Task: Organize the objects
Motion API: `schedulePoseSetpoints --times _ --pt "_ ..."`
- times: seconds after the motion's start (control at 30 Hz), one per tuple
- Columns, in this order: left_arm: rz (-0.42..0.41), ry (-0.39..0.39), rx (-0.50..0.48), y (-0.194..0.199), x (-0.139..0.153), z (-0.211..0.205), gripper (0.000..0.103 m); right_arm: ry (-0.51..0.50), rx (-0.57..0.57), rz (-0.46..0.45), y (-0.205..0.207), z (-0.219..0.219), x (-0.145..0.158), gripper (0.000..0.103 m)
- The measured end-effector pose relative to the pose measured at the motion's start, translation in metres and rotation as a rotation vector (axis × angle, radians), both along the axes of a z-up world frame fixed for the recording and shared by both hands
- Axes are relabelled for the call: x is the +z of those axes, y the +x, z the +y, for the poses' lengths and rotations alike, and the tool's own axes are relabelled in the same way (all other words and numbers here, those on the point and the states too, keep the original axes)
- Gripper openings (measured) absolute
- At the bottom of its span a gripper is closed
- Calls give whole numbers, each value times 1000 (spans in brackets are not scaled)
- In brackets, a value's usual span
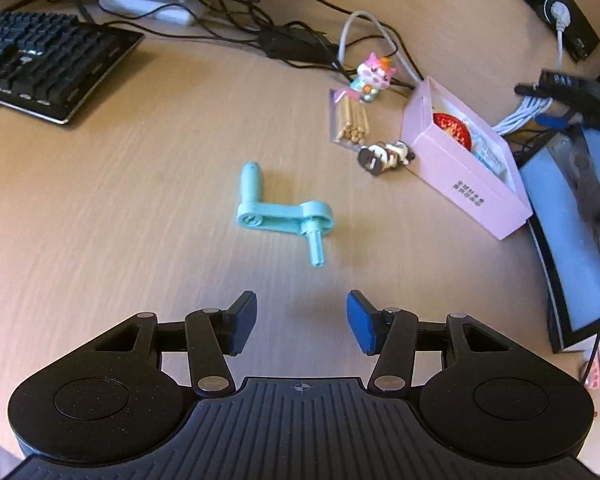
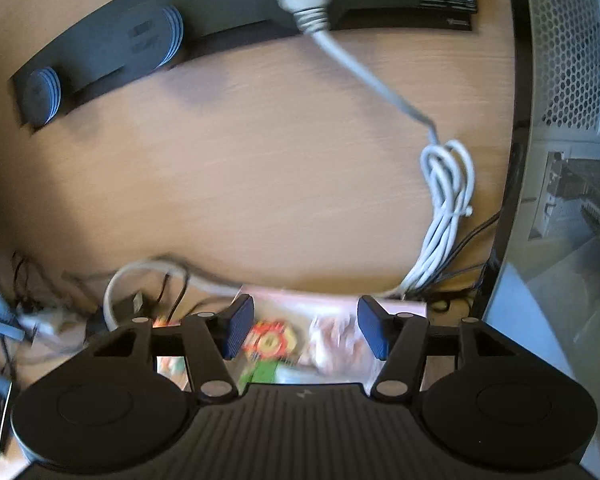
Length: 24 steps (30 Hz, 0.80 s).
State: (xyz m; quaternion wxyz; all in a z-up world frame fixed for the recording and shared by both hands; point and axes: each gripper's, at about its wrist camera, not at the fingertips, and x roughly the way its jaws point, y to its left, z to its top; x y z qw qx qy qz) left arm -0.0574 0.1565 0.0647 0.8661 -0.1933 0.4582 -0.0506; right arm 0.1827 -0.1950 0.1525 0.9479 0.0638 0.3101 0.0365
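Note:
A light teal plastic crank handle [image 1: 281,215] lies on the wooden desk just ahead of my left gripper [image 1: 302,322], which is open and empty. Beyond it lie a clear pack of wooden sticks [image 1: 350,120], a pink cat figurine [image 1: 373,77] and a small black-and-white figurine [image 1: 388,153] on its side. An open pink box [image 1: 460,172] holds a red round item [image 1: 452,128]. My right gripper [image 2: 306,330] is open and empty, hovering over that pink box [image 2: 332,300], its contents blurred.
A black keyboard [image 1: 40,64] sits far left, a monitor base and tangled black cables [image 1: 284,40] at the back. A monitor [image 1: 572,240] stands at the right. In the right wrist view, a coiled white cable [image 2: 444,208], a dark monitor stand [image 2: 140,40] and a computer case [image 2: 572,60].

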Motion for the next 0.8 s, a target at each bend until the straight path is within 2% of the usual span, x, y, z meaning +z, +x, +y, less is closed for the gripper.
schedulePoseSetpoints --times 0.07,0.17,0.23,0.3,0.37,0.47,0.57,0.73,0.8 --pt "-6 -29 25 8 2 1 54 -39 36 0 -24 10 -3 62" --pt "18 -108 135 26 -1 10 54 -88 96 3 -67 21 -11 68" --pt "42 -144 202 38 -5 18 54 -63 133 54 -100 27 -23 70" --pt "71 -158 237 52 -10 21 54 -42 192 114 -128 35 -40 70" --pt "95 -142 246 66 -16 21 54 -106 234 125 -160 46 -57 70" --pt "83 -74 217 83 -17 12 52 -198 289 130 -195 63 -74 70" --pt "69 46 148 98 -14 -2 50 -201 322 124 -213 69 -77 70" --pt "25 266 -24 87 -15 -29 46 -212 299 80 -216 70 -71 70" --pt "7 314 -73 76 -16 -32 44 -190 286 81 -208 69 -72 70"
